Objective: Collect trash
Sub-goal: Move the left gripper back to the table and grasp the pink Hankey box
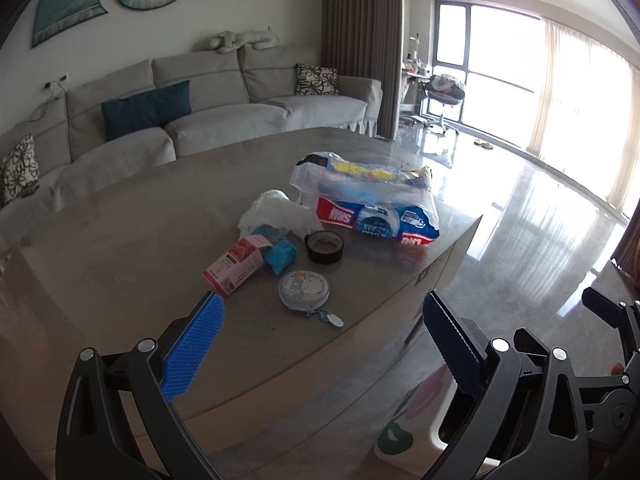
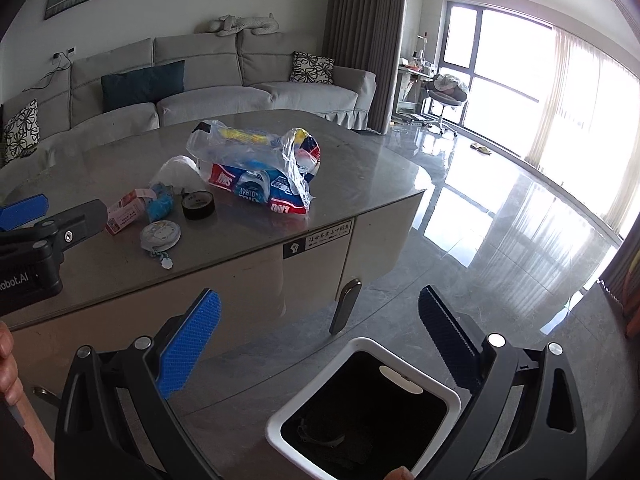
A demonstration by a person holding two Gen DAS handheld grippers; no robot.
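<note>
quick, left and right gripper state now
left gripper: open, holding nothing, over the table.
right gripper: open, holding nothing, above the bin.

My grey table carries a plastic bag, tape roll, pink box and round pouch near its front edge.

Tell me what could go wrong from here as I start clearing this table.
The round pouch and black tape roll lie among the wrappers, so they could be binned by mistake. The loose plastic bag holds several packets and may spill when lifted. The bin sits on the floor below the table edge, so drops could miss.
</note>
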